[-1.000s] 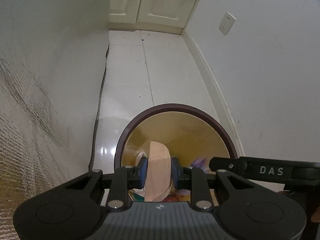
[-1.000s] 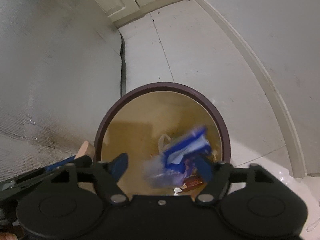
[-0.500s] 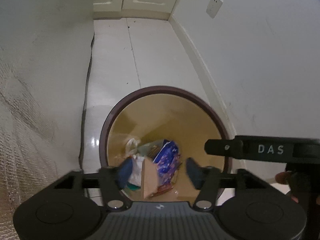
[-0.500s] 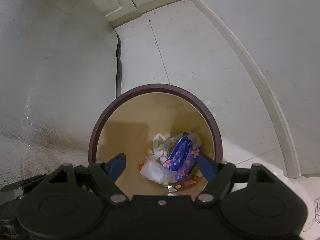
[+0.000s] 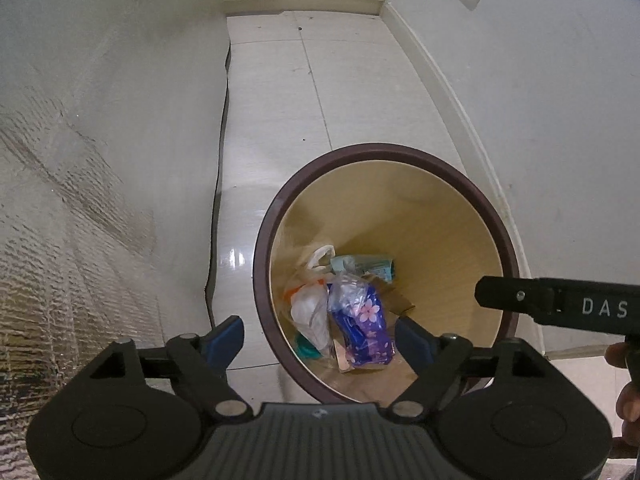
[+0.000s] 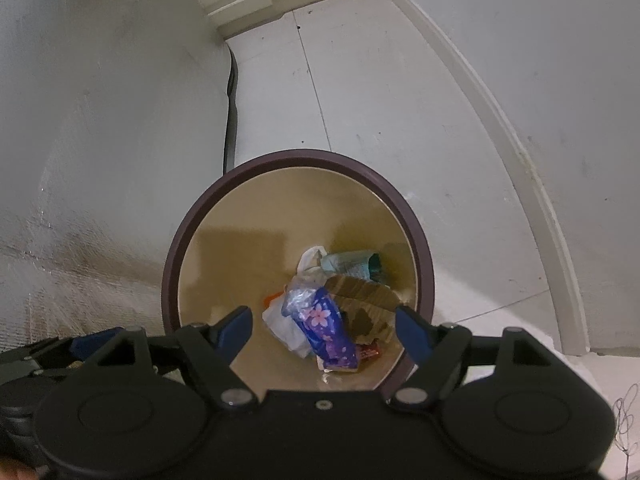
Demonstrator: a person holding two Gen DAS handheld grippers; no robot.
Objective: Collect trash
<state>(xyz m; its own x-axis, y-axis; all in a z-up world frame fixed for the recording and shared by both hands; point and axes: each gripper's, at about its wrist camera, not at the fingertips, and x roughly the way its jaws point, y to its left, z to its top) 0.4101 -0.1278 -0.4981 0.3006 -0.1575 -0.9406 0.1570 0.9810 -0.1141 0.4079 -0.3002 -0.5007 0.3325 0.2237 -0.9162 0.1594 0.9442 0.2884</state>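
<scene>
— Trash (image 5: 352, 312) lies heaped at the bottom of the round bin (image 5: 276, 216): a purple flowered wrapper (image 6: 326, 326), a white plastic bag (image 5: 310, 310), a teal packet (image 6: 352, 264) and a brown piece of cardboard (image 6: 362, 294).

— And your grippers?

— Your left gripper (image 5: 320, 340) hangs over the bin's near rim, pointing down into it, jaws spread wide, nothing between them. Your right gripper (image 6: 324, 330) hovers beside it, angled down over the same opening, also released and empty.

— Around the bin?

— It stands on a pale tiled floor (image 6: 360, 92), between a white wall (image 5: 540, 100) and a foil-textured sheet (image 5: 60, 240).
</scene>
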